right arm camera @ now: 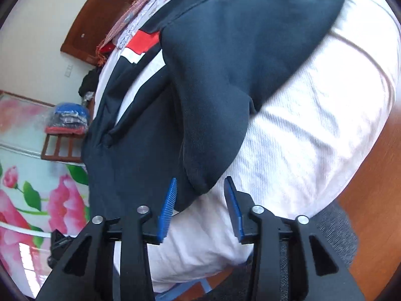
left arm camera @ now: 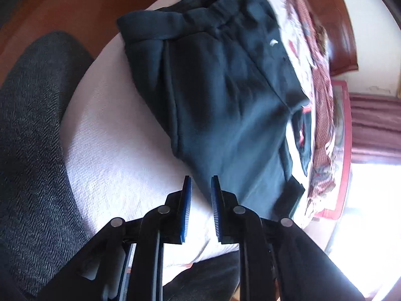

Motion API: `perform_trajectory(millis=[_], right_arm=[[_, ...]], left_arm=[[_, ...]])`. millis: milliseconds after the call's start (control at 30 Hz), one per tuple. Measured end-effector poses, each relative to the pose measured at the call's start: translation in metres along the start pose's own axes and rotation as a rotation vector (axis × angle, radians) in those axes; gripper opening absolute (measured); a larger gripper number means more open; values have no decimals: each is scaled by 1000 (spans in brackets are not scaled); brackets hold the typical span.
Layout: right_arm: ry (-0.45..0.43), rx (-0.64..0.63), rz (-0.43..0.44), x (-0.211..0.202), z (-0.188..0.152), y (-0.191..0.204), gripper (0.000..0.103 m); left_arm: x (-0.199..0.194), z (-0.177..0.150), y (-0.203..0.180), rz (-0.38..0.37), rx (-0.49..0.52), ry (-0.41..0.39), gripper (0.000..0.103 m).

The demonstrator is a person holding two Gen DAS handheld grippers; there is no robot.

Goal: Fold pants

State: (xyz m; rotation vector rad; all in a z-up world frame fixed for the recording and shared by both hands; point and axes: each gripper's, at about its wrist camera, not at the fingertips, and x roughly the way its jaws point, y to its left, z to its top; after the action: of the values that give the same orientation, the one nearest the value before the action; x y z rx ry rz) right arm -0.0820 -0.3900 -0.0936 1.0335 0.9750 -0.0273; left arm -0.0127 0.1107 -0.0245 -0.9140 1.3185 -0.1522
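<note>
Dark navy pants [left arm camera: 220,87] lie on a white bed cover [left arm camera: 112,155], folded lengthwise, the waistband at the far end. My left gripper [left arm camera: 201,179] is open and empty, its blue pads just above the near edge of a leg. In the right wrist view the pants [right arm camera: 225,62] show a rounded folded corner close to my right gripper [right arm camera: 200,180], which is open wide and empty, hovering just short of that corner. A red and white stripe [right arm camera: 140,42] shows on the fabric behind.
A grey fabric chair [left arm camera: 32,138] stands left of the bed. Patterned red bedding [left arm camera: 323,105] lies along the far side. A wooden headboard [right arm camera: 100,12], a floral wall panel [right arm camera: 37,188] and a small wooden rack with bundled clothes [right arm camera: 67,125] stand beyond.
</note>
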Motion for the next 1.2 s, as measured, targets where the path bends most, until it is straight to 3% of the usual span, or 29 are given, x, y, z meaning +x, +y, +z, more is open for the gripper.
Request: perform_trajectory(millis=[67,133,167,200,267,333,467,567,633,700,833,967,1033,1100,1167,1200], right_arm=[[-73,6,7,-20,3,-5,41],[-157,39,-22,-46,17,-15,41],[-204,68,-57,-58,29,-22,41],[-262,101,-87,-71,43,-31,41],[-355,162,-162,-89,72,-50,42],[-415,189,-243,-98,101,-66,42],[-458,257,-286,-94,145,-90,42],[-434,248,-320,-77,168,-93,42],[-432,194,-287,-69,177,-95,42],[-442,91,-378,-64,184,-83,12],[-517,-109,-494,-82,182,-44,8],[-658,-161,-586,-131,174,-36,8],[-640,-119,-595,-140,180,-61,8],[-536,-90,-623,-124,188,-92,10],[-409,-36,-755,-101,191,-121,27],[-436,-5,-754,-103,184,-126,35]], left_arm=[[-17,-5,-22,-2,123,-90,18],[-28,-9,-49,-11,263,-168,46],[-32,-9,-61,-9,309,-201,81],[-32,-10,-72,-4,353,-227,101],[-27,-14,-98,-4,452,-243,101],[-22,-9,-112,-5,537,-185,101],[-12,-17,-131,-14,559,-134,101],[-6,-28,-137,36,603,-125,101],[-3,-37,-139,62,603,-121,101],[1,-36,-138,84,578,-109,101],[6,-38,-133,111,555,-103,101],[10,-39,-133,123,573,-106,101],[13,-39,-134,125,581,-101,101],[16,-40,-133,129,589,-85,101],[19,-39,-130,134,581,-64,101],[20,-39,-129,135,577,-55,101]])
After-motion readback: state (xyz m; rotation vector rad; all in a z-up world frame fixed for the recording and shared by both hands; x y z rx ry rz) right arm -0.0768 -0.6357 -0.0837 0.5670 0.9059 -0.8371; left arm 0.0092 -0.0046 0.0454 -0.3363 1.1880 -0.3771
